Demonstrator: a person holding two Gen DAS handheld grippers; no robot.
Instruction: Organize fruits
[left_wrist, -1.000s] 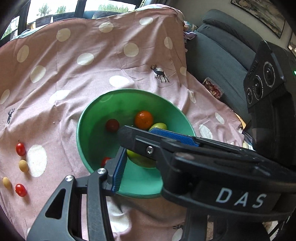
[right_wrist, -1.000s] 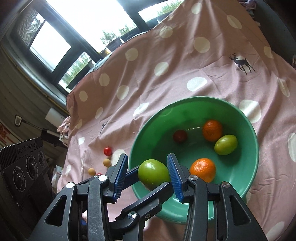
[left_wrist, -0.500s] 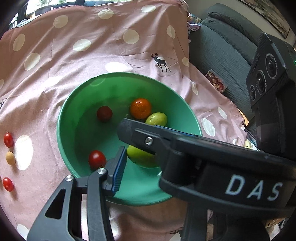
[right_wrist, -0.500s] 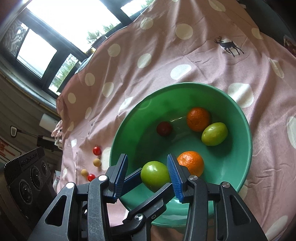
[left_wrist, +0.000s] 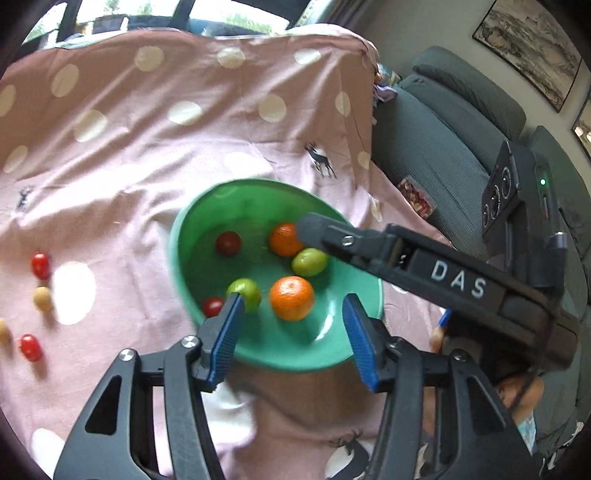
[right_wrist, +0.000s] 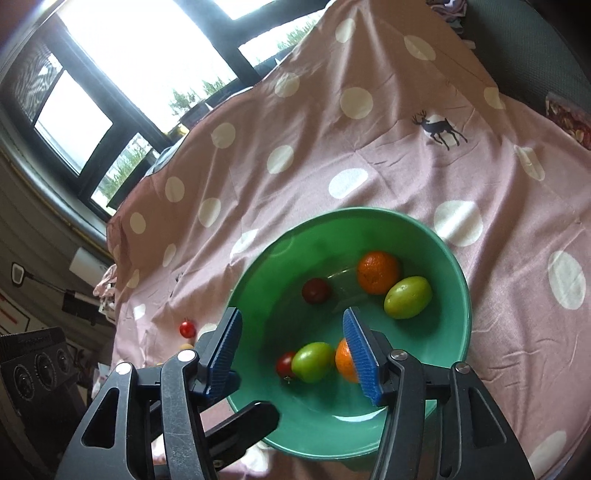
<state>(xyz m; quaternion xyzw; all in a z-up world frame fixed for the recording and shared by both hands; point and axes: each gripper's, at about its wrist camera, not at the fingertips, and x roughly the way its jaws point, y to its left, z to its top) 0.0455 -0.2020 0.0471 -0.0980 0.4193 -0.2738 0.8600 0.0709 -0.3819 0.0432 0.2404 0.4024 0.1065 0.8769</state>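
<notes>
Tools, left (left_wrist: 291, 332) and right (right_wrist: 291, 352), have just spread, empty, over the bowl (right_wrist: 463, 295); next fetch the tomatoes (left_wrist: 40, 265), probably cherry, on the cloth.

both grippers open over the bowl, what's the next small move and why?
Probably swing the left gripper out toward the cherry tomatoes on the cloth. Both grippers' jaws have just been opening with nothing between them, the green fruit lies in the bowl, and small fruits remain outside.

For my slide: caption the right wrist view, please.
Open right gripper above a green bowl holding six fruits.
</notes>
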